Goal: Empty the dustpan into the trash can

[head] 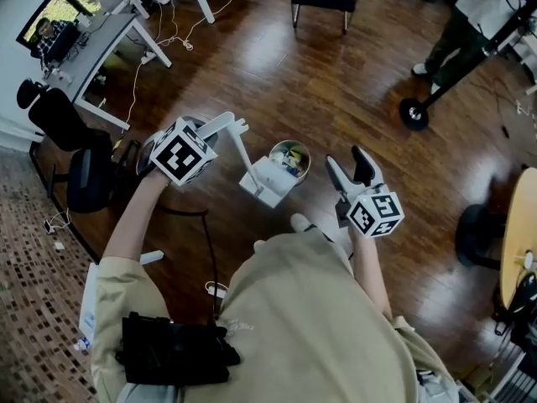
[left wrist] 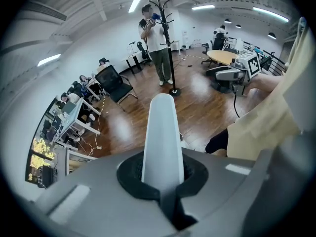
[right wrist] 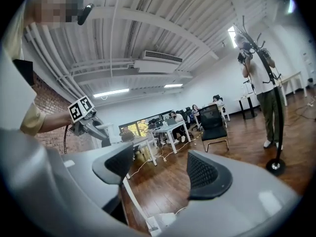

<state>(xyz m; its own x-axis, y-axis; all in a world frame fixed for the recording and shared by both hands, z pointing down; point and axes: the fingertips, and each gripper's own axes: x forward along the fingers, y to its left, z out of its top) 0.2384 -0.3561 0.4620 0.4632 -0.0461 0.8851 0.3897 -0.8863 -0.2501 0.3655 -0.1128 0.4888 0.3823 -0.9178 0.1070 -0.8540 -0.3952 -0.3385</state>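
Observation:
My left gripper (head: 210,134) is shut on the long white handle (head: 239,145) of a white dustpan (head: 267,181). The pan hangs low against the near left side of a small round trash can (head: 295,153), which has rubbish inside. In the left gripper view the handle (left wrist: 163,132) rises straight out from between the closed jaws of the left gripper (left wrist: 163,184). To the right of the can, my right gripper (head: 351,168) stands open with nothing between its pads. In the right gripper view the right gripper (right wrist: 160,169) looks across at the handle (right wrist: 133,201) and the dustpan (right wrist: 160,222).
Dark wooden floor all round. A black office chair (head: 71,162) and white desks (head: 101,44) stand at the left, with cables on the floor. A person (head: 466,23) stands by a pole with a round base (head: 413,113) at upper right. A round table (head: 518,233) is at the right edge.

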